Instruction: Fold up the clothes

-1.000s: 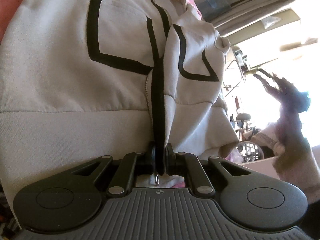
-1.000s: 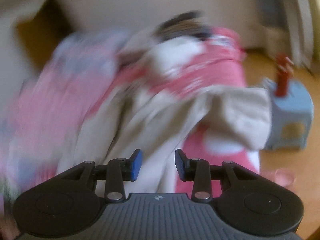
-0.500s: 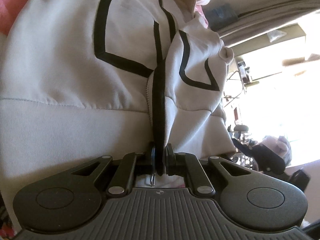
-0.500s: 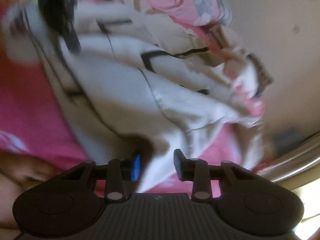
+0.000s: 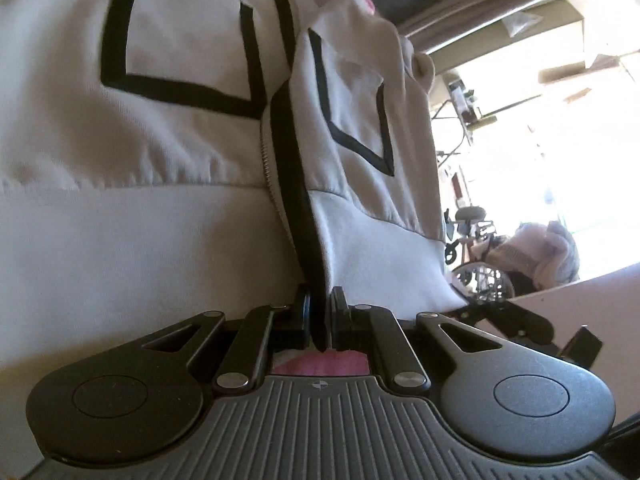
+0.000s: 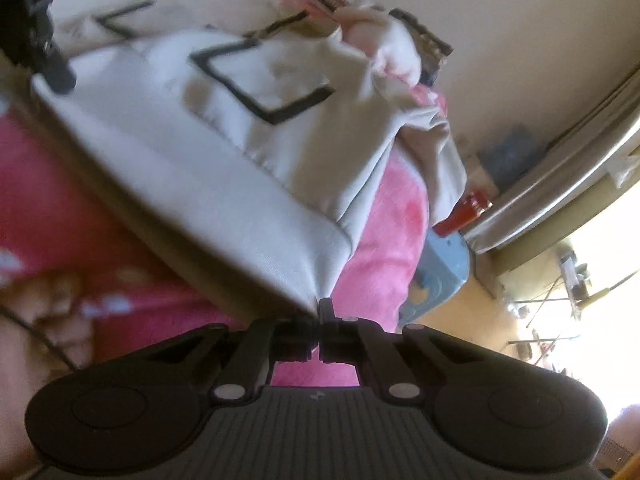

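I have my left gripper point(image 5: 318, 320) clamped on the black zipper placket point(image 5: 288, 168) at the cream jacket's point(image 5: 140, 140) hem and my right gripper point(image 6: 320, 322) pinched on its hem corner point(image 6: 320, 276), so the hem runs taut between them over the pink bedding point(image 6: 380, 248).

Strong daylight floods in from my right in both views, blown out to pure white well beyond the fingers. The white jacket point(image 5: 180, 160) ahead of the left fingers is fairly sharp; the right wrist view is smeared with motion blur. Fisheye curvature bends the edges.
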The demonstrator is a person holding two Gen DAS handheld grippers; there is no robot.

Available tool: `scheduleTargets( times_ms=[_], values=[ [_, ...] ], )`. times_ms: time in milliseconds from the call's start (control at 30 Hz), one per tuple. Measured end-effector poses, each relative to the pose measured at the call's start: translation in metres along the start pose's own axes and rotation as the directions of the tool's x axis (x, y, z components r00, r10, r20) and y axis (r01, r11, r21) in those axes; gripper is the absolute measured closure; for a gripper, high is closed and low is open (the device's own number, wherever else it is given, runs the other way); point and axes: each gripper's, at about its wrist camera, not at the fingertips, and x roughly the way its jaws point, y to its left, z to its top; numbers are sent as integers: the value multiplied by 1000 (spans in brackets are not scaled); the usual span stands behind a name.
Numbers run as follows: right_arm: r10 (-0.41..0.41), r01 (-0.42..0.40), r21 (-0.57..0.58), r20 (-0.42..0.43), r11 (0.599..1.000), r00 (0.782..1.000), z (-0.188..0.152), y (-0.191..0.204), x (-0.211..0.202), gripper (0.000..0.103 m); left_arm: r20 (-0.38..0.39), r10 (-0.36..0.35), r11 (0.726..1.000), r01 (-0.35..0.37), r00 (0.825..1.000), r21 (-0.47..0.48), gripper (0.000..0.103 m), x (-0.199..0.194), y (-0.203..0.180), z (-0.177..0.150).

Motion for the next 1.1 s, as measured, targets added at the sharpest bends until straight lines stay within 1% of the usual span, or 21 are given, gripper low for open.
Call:
scheduleTargets(
  times_ms=[33,67,100,167,267,333,400,467,533,567,633,733,767,833,867,900,933,1000,1033,1067,1100],
  values=[
    [2,-2,-7,-5,1000,1000,-1,1,1,99,-6,1,1000,-1,1000,10,96,2,-2,0],
    [12,-12,-4,0,1000,1000,0,-4,-2,91,-11,2,1000,-2,1000,20,96,3,-3,0],
    [22,-22,-1,5,1000,1000,1,-8,-6,75,-8,7,1000,-7,1000,24,96,3,-4,0],
    [48,-49,14,12,999,999,-1,-20,-14,57,-4,7,1000,-7,1000,22,96,3,-4,1],
    [125,-127,75,27,989,992,-14,-43,-33,57,-1,6,1000,-6,1000,17,96,4,-3,1],
    [174,-180,157,51,971,983,-23,-58,-46,58,1,6,1000,-6,1000,15,96,5,-3,1],
    [221,-239,267,97,934,970,-24,-75,-55,58,2,7,1000,-7,1000,15,96,6,-5,0],
    [246,-291,388,161,874,956,-14,-95,-53,58,3,9,1000,-9,1000,16,96,5,-5,0],
    [269,-335,487,201,807,942,-1,-108,-39,58,4,12,1000,-12,1000,18,96,5,-5,-1],
    [277,-345,517,207,783,938,7,-112,-29,58,4,13,1000,-13,1000,19,96,5,-5,-1],
    [288,-353,551,205,756,936,21,-115,-4,58,5,16,1000,-16,1000,21,96,4,-5,-1],
    [330,-354,566,150,744,932,34,-109,34,58,7,19,1000,-19,1000,24,95,3,-6,-2],
    [345,-358,572,136,738,929,33,-106,42,59,7,21,999,-21,1000,25,95,3,-6,-2],
    [378,-372,588,118,719,918,30,-102,56,73,2,13,1000,-13,1000,28,95,5,-7,-2],
    [381,-377,599,128,706,916,27,-102,56,90,0,8,1000,-8,1000,30,95,6,-7,-2],
    [377,-393,618,165,681,911,25,-107,53,94,-3,3,1000,-3,1000,31,95,7,-7,-2],
    [373,-412,638,203,651,905,22,-113,50,95,-5,-1,999,1,1000,32,95,9,-8,-1],
    [374,-468,701,299,537,878,12,-131,46,95,-11,-10,999,11,1000,35,95,11,-9,-1],
    [373,-487,738,334,467,865,3,-139,47,95,-13,-15,999,15,1000,36,95,12,-9,-1],
    [376,-485,767,340,420,862,-6,-143,53,95,-16,-20,999,20,1000,38,95,14,-9,-1],
    [396,-473,794,321,381,860,-16,-143,63,95,-19,-24,999,25,1000,39,95,15,-10,-1]
  ],
)
